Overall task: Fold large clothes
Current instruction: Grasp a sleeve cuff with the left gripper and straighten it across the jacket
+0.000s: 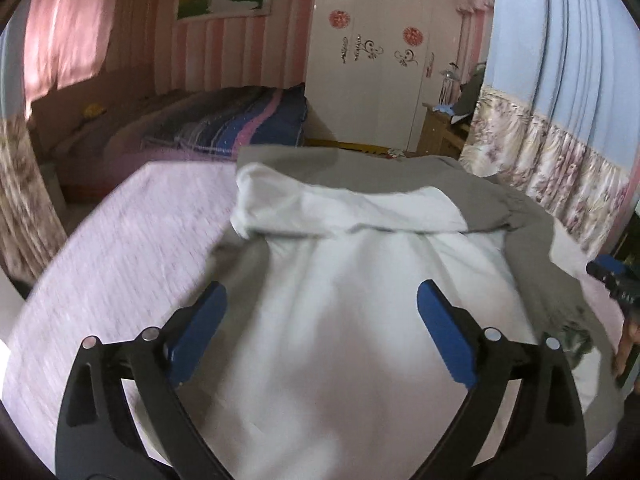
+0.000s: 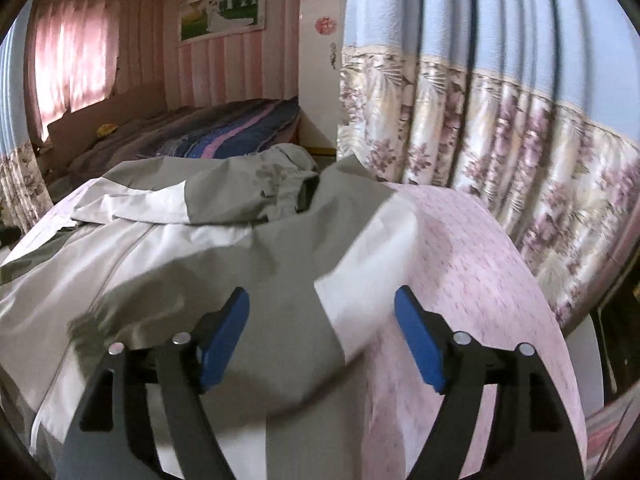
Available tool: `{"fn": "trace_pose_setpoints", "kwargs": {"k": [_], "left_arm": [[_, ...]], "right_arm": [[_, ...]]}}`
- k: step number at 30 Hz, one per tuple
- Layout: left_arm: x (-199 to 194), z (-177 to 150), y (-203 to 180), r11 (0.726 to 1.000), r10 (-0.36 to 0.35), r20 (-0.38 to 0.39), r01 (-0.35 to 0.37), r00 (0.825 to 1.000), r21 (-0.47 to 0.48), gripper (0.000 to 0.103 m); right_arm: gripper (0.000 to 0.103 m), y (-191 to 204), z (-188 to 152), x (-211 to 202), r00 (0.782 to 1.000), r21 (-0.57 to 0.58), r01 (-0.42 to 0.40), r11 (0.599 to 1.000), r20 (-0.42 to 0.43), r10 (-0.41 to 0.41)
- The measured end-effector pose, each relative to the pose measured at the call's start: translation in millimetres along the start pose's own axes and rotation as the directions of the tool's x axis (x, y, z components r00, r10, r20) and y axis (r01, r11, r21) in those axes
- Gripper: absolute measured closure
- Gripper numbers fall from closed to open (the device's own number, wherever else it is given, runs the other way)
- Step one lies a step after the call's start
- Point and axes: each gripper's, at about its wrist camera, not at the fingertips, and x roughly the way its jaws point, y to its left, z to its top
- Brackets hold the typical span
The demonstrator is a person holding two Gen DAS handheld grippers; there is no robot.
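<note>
I can read no brand, label or writing anywhere on the garment or in the room. My left gripper [image 1: 322,302] has its blue-padded fingers [image 1: 200,330] spread wide apart, holding nothing, over the white panel of the grey-and-white hooded jacket [image 1: 360,280]. My right gripper [image 2: 322,308] is likewise spread wide with nothing between its blue pads [image 2: 418,344]; below it lie the jacket's grey panel and a white sleeve edge, though I cannot tell whether the pads touch the cloth. The jacket lies spread across the pale pink patterned cloth-covered table [image 1: 120,248], its hood [image 2: 280,176] crumpled at the far end, one white sleeve folded across the chest. Beyond it stands a bed with a striped blue and pink quilt [image 1: 240,120]; at right hangs a blue curtain with a floral lower band [image 2: 500,120].
</note>
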Motion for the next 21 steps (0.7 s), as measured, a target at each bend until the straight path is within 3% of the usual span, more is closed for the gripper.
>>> {"fn": "trace_pose_setpoints", "kwargs": {"k": [8,14,17,21], "left_arm": [[-17,-42,-78,0.995,-0.1,-0.008,0.1,0.995,-0.019,0.003],[-1,-52,-153,0.978,-0.167,-0.068,0.174,0.984,0.111,0.003],[10,-49,-171,0.976,-0.175,-0.096,0.185,0.98,0.113,0.003],[21,-42,-187,0.978,-0.153,-0.076,0.162,0.985,0.129,0.003]], "right_arm": [[0.02,-16,-28,-39,0.999,0.045,0.04,0.998,0.022,-0.041],[0.02,-38,-33,-53,0.996,0.079,0.073,0.994,0.035,-0.076],[0.02,-48,-36,-59,0.995,0.105,0.086,0.991,0.044,-0.091],[0.02,-57,-39,-59,0.994,0.116,0.097,0.989,0.039,-0.102]]}}
